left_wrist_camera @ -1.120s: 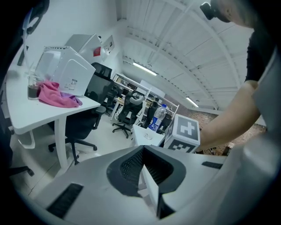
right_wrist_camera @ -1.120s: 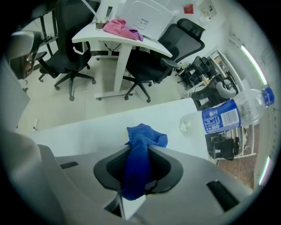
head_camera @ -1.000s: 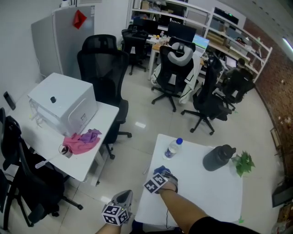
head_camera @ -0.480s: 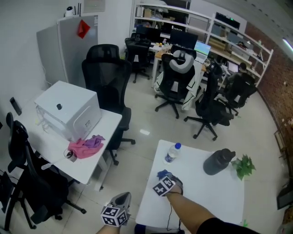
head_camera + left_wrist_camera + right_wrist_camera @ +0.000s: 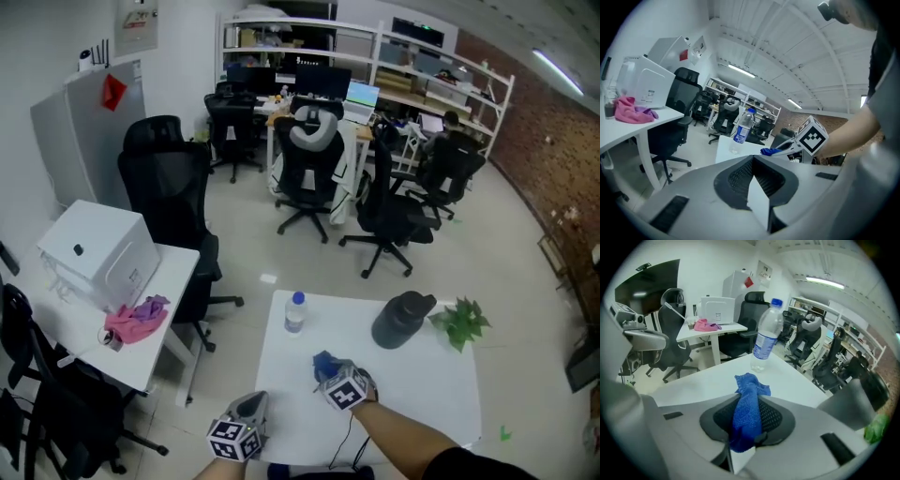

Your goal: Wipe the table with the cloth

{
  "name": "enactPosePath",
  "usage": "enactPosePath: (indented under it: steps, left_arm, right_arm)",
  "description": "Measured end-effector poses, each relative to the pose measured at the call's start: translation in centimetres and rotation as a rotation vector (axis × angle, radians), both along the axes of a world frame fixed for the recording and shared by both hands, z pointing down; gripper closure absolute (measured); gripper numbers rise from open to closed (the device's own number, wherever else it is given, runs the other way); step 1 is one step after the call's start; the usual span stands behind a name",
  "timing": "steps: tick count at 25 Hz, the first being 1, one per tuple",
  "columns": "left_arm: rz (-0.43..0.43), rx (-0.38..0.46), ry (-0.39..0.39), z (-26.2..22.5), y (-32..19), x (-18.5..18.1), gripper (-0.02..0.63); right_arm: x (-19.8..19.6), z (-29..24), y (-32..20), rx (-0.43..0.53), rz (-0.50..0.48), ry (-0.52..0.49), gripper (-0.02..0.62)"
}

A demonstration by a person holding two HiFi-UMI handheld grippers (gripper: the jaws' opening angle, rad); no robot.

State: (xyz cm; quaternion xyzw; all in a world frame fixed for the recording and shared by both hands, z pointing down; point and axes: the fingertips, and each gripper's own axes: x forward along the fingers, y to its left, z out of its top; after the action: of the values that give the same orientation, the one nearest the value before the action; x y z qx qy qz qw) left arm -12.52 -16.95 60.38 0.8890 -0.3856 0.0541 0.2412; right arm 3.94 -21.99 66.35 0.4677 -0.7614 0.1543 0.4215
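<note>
Nearest, at the head view's bottom edge, the left gripper [image 5: 250, 405] hung off the near-left corner of the tabletop [image 5: 422, 403], its jaws pressed together on nothing. Just beyond, the right gripper [image 5: 743, 416] had its jaws clamped on the blue cloth [image 5: 749, 394]. From above, that gripper hid most of the cloth, and whether its free end touched the tabletop was unclear. Farther off stood a water bottle [image 5: 295, 312], a dark flask [image 5: 401, 320] and a small plant [image 5: 459, 323].

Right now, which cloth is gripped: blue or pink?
The blue cloth, pinched in the right gripper over the white table. The pink cloth lies loose on the side desk, by the white box.
</note>
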Motion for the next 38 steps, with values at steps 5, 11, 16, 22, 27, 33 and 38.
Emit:
enactPosePath:
  steps: [5, 11, 16, 22, 27, 33, 38]
  left_arm:
    - [0.057, -0.001, 0.014, -0.7, 1.3, 7.1, 0.606]
    - [-0.007, -0.041, 0.03, 0.3, 1.9, 7.0, 0.606]
    - [-0.09, -0.048, 0.007, 1.4, 1.4, 0.4, 0.606]
    - [-0.164, -0.047, -0.003, 2.4, 0.3, -8.0, 0.606]
    - [-0.203, -0.065, 0.002, 3.7, 0.3, -12.7, 0.606]
    - [-0.229, -0.096, 0.018, 5.7, -0.4, -15.5, 0.606]
    - [-0.206, -0.101, 0.029, 6.1, -0.5, -15.6, 0.606]
  right_arm:
    - [6.6, -1.1, 3.5, -0.001, 0.03, -0.037, 0.525]
    - [1.9, -0.5, 2.5, -0.013, 0.002, -0.094, 0.526]
    - [-5.9, 1.8, 0.7, -0.084, -0.042, -0.051, 0.525]
    - [-11.7, 5.3, -1.3, -0.158, -0.032, 0.085, 0.525]
    - [-14.4, 8.2, -2.1, -0.216, 0.018, 0.167, 0.525]
    - [-14.0, 9.2, -6.6, -0.174, 0.098, 0.211, 0.526]
    - [-12.4, 9.1, -8.9, -0.18, 0.153, 0.215, 0.525]
